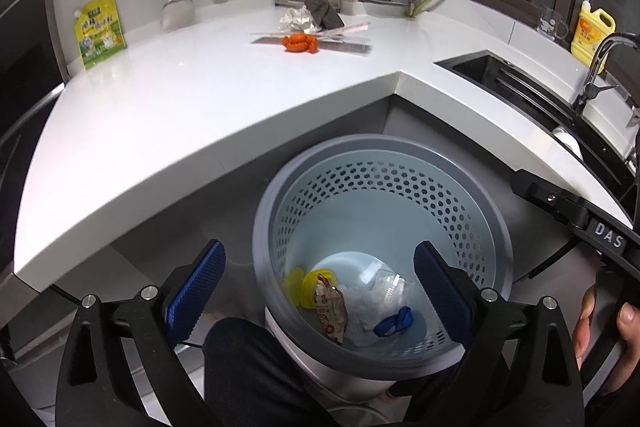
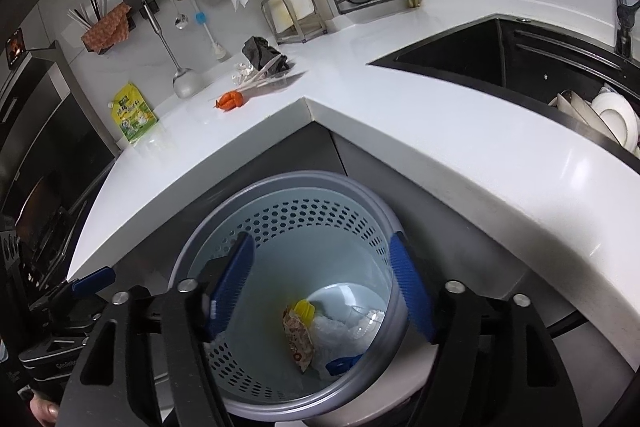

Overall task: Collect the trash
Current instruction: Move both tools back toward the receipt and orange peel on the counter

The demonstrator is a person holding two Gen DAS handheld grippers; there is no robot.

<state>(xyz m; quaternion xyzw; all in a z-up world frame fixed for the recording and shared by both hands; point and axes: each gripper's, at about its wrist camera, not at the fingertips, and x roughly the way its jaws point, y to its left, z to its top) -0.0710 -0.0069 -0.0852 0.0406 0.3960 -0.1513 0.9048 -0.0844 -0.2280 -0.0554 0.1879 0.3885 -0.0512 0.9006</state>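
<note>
A grey perforated waste bin stands on the floor under the counter corner. Inside lie a snack wrapper, a yellow lid, clear plastic and a blue scrap. My left gripper hangs open over the bin, nothing between its blue pads. My right gripper is open above the same bin, also holding nothing. On the white counter remain an orange scrap, crumpled foil, a dark wad and a green pouch.
A black sink with dishes lies to the right, beside a faucet and a yellow soap bottle. A dark-trousered leg is beside the bin. A hand holds the other gripper's body at the right.
</note>
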